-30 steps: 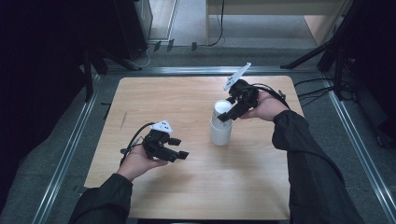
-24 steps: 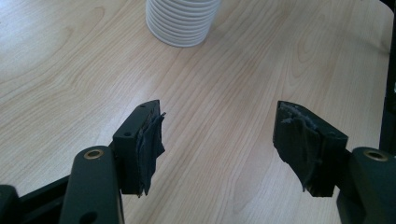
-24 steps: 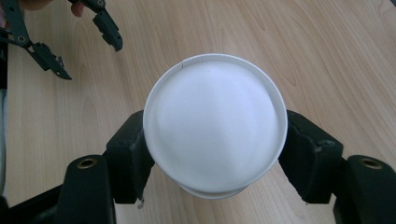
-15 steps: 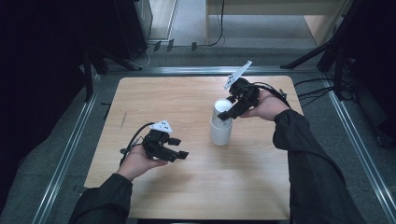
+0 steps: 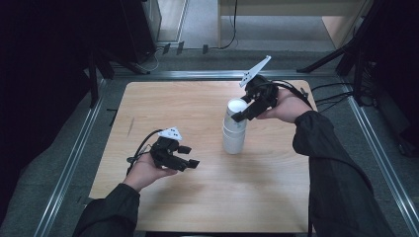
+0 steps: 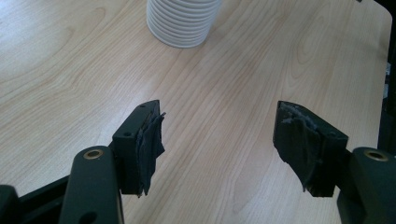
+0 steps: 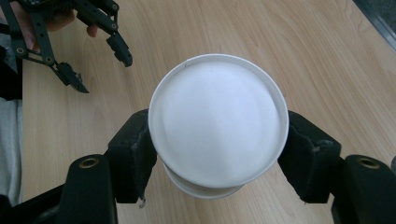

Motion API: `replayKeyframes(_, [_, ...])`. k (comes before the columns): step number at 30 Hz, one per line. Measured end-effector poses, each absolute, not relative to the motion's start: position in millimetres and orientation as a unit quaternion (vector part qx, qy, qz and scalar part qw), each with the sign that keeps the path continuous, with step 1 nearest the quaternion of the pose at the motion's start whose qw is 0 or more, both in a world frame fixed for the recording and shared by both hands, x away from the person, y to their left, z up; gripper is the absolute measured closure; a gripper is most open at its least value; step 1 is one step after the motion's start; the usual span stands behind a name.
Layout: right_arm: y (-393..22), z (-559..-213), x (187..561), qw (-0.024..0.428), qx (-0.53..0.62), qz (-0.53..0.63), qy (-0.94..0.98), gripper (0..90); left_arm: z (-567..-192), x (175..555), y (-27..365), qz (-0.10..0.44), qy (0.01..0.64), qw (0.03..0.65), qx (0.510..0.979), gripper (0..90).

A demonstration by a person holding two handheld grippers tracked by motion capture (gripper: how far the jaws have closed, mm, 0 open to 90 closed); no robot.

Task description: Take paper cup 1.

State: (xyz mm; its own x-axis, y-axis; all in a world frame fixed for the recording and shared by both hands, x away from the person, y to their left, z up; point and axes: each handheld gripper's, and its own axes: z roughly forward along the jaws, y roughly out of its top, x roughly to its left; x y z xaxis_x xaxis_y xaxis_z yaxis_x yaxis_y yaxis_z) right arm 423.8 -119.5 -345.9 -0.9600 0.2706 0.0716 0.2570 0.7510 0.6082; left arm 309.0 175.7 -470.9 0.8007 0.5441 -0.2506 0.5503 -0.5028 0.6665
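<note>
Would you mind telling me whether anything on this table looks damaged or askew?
The pads on the left gripper look frayed, with ragged grey edges. The stack of white cups stands upside down, its top cup lifted slightly off-centre between the right gripper jaws.

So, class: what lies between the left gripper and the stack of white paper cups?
Nothing: in the left gripper view, bare wooden tabletop runs from the left gripper to the stack of white paper cups.

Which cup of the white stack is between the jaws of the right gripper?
The top cup, upside down: the right gripper, whose jaws have just been closing, presses its sides. The other cups sit nested beneath.
</note>
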Motion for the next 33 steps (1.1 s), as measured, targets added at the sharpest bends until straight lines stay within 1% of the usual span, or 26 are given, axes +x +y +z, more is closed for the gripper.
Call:
replayKeyframes(10, [-121, -325, 419, 0.013, 0.136, 0.328, 0.935, 33.7, -470, 309, 176, -0.009, 0.312, 0.391, 0.866, 32.1])
replayKeyframes(21, [-122, -285, 408, 0.030, 0.126, 0.341, 0.931, 33.8, -471, 310, 177, -0.012, 0.311, 0.391, 0.866, 30.9])
replayKeyframes(22, [-121, -277, 404, 0.029, 0.120, 0.343, 0.931, 33.9, -471, 309, 177, -0.012, 0.311, 0.391, 0.866, 30.7])
replayKeyframes(26, [-120, -270, 396, 0.022, 0.108, 0.343, 0.933, 34.0, -470, 310, 178, -0.012, 0.313, 0.393, 0.864, 30.7])
replayKeyframes(33, [-121, -270, 376, 0.001, 0.084, 0.346, 0.934, 34.1, -469, 309, 180, -0.012, 0.312, 0.400, 0.862, 30.3])
